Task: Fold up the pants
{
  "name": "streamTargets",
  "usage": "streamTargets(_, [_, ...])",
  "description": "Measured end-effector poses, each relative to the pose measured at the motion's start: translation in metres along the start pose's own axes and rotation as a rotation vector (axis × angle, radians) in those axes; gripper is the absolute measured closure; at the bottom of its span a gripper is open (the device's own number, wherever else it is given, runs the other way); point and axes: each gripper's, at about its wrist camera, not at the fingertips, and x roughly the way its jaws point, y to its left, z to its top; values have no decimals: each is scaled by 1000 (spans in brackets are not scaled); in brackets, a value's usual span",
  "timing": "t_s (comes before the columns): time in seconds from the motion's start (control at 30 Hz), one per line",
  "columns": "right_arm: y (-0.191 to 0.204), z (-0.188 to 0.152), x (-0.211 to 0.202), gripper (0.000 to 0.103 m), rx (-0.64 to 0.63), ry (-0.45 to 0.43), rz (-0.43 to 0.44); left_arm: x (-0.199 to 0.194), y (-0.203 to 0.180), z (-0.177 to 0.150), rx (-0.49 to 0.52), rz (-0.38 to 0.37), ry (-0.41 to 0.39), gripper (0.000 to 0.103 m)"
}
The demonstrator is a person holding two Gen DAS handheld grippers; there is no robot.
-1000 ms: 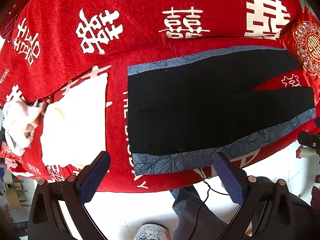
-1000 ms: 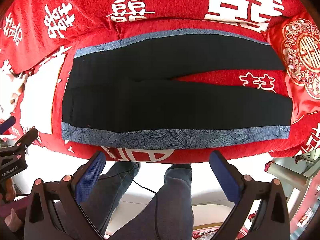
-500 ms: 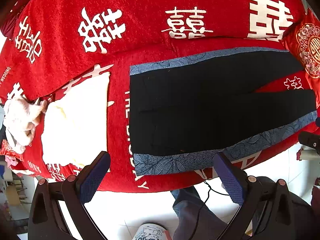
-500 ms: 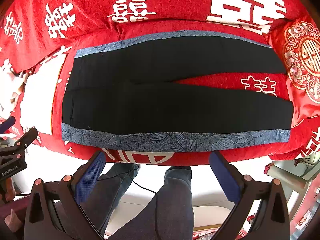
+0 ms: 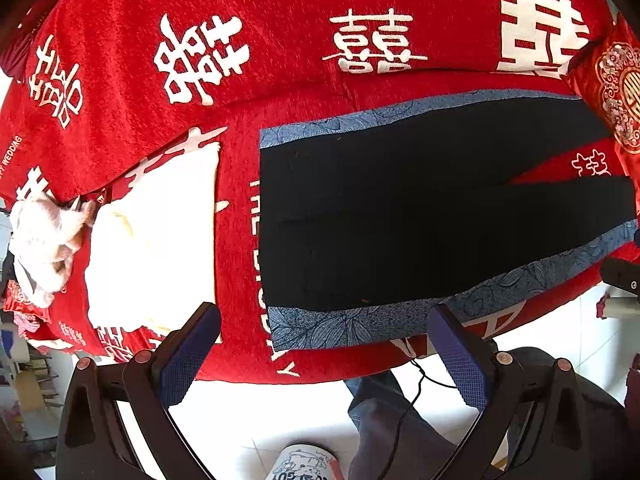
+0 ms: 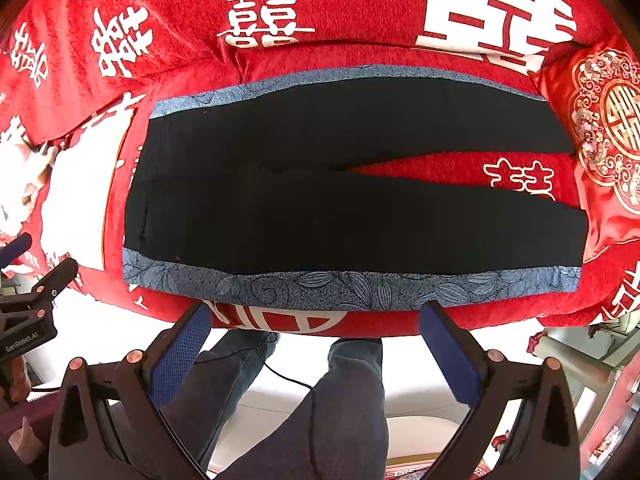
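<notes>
Black pants [image 6: 320, 208] with blue floral side stripes lie flat on a red sofa cover, waistband to the left, legs spread in a narrow V to the right. They also show in the left wrist view [image 5: 420, 220]. My left gripper [image 5: 324, 344] is open and empty, held off the sofa's front edge near the waistband's near corner. My right gripper [image 6: 316, 340] is open and empty, in front of the near stripe at mid-length. The left gripper's tip also shows at the left of the right wrist view [image 6: 44, 284].
A folded cream cloth [image 5: 156, 248] and a crumpled white cloth [image 5: 44, 248] lie left of the pants. A red embroidered cushion [image 6: 608, 128] sits at the leg ends. The person's legs [image 6: 336, 408] and white floor are below the sofa edge.
Both grippers have crept slightly toward the sofa; the pants look a little lower and larger in both views. Nothing was grasped.
</notes>
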Motion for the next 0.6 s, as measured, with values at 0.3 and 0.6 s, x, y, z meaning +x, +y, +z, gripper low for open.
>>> streamTargets(0.3, [-7, 4, 9, 0, -31, 8, 27, 5, -6, -1, -49, 27, 27, 0])
streamTargets(0.6, [-24, 12, 20, 0, -159, 57, 41, 5, -22, -20, -233, 54, 104, 0])
